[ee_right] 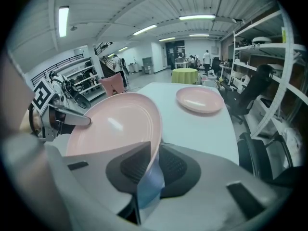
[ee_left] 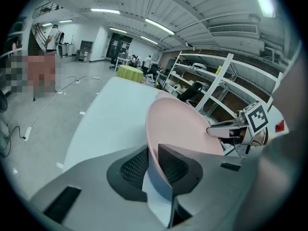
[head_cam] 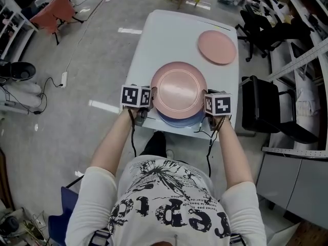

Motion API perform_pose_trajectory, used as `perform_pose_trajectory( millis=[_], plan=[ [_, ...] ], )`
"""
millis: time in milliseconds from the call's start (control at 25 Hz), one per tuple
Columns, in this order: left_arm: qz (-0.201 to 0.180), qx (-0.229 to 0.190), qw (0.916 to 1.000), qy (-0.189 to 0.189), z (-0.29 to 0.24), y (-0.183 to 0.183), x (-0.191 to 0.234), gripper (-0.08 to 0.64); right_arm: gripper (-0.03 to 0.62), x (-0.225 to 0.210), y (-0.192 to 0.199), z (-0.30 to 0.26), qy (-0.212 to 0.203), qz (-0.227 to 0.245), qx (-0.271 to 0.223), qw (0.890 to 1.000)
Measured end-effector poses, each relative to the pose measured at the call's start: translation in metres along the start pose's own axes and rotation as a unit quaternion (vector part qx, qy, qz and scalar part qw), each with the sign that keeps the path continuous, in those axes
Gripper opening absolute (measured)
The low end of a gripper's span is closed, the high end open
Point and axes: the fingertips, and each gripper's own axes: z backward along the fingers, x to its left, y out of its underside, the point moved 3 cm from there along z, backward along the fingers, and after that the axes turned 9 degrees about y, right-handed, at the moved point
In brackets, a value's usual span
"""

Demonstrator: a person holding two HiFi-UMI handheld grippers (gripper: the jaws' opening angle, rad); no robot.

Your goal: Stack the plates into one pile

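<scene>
3 plates are in view, and by my reading 2 of them already make a pair. The white table (head_cam: 154, 40) carries everything. Over its near edge sits the large pink plate (head_cam: 179, 86), and a blue plate (head_cam: 179, 122) peeks out as a crescent right under it, so that part of the pile looks done. Whether this pair rests on the tabletop or is lifted off it, I cannot tell.

1 plate is left: the small pink plate (head_cam: 217, 46) lies alone at the far right corner, well apart from the pair. To finish, the 2 groups must be brought together.

The left gripper (ee_left: 153, 165) pinches the large pink plate's left rim, and a pale blue edge also shows between its jaws, probably the blue plate's rim taken in the same bite. The right gripper (ee_right: 154, 166) clamps the opposite rim the same way, again with a strip of blue under the pink. Both pads press on the rim, so the grip looks firm on each side.
</scene>
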Motion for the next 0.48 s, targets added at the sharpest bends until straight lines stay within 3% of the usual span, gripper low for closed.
perform_pose_trajectory(
  millis=[480],
  plan=[
    [0.003,0.048,0.9986,-0.022,-0.030,0.064,-0.015,0.077,0.060,-0.014,0.069,-0.004,-0.001,-0.005,0.037,0.999]
  ],
)
